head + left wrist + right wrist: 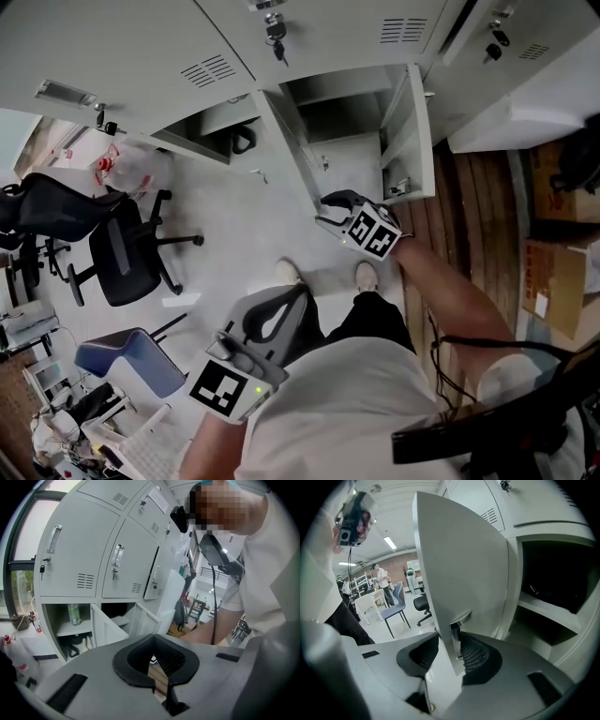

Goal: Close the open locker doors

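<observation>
Grey lockers fill the top of the head view. A bottom locker door (292, 150) stands swung out toward me, seen edge-on. My right gripper (336, 208) is at its free edge. In the right gripper view that door (459, 564) runs between the jaws with its chrome handle (461, 619). The right gripper (450, 652) is open: the left pad stands clear of the door and the right pad (477, 653) sits close beside the handle. My left gripper (281, 314) is held near my waist. Its jaws (154, 641) are shut with nothing in them.
A second door (412, 131) hangs open to the right of the same bay. Another open compartment (220, 122) lies to the left, with a bottle (72, 613) on its shelf. Office chairs (117, 253), a blue chair (131, 361) and cardboard boxes (553, 281) flank me.
</observation>
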Demonstrator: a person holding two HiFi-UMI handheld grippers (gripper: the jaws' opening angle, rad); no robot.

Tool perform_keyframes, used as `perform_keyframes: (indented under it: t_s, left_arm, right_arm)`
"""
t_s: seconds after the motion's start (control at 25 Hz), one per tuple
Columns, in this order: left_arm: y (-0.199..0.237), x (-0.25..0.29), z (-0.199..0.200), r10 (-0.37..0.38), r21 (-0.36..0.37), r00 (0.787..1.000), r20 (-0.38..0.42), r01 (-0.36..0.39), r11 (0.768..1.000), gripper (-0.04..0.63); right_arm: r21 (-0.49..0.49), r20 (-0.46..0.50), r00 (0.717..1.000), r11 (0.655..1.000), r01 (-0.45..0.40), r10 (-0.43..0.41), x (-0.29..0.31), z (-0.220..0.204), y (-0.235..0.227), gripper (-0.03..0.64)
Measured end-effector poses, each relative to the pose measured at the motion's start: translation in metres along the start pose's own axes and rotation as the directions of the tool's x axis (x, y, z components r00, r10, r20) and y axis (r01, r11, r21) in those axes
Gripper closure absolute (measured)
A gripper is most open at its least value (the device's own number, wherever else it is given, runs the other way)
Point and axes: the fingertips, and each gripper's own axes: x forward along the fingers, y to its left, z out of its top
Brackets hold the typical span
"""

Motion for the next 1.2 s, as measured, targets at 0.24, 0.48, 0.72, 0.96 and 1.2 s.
perform_keyframes:
  t_s: [0.24,0.48,0.72,0.96,1.2]
  left_arm:
    - [0.007,-0.007,-0.002,0.000,-0.015,1.000,0.010,0.000,1.000,0.584]
    - [0.035,-0.030,-0.008,0.029,-0.045,0.999,0.032,-0.028,0.999,0.584]
    - [0.065,-0.060,-0.017,0.057,-0.070,0.996,0.063,-0.053,0.996,0.584]
    - [0.097,-0.089,-0.021,0.075,-0.096,0.993,0.090,-0.067,0.993,0.584]
    - [0.132,-0.115,-0.027,0.077,-0.086,0.991,0.108,-0.068,0.994,0.584]
  right_arm:
    - [-0.019,0.003,1.000,0.999,-0.027,0.027,0.015,0.016,0.014,0.489]
    - [-0.047,-0.018,0.998,0.997,-0.059,0.058,0.048,0.034,0.028,0.499]
    - [-0.045,-0.022,0.999,0.998,-0.037,0.036,0.083,0.057,0.038,0.508]
    - [0.012,-0.007,1.000,1.000,0.013,-0.013,0.118,0.081,0.039,0.511]
    - [0.059,0.001,0.996,0.994,0.088,-0.088,0.149,0.105,0.034,0.512]
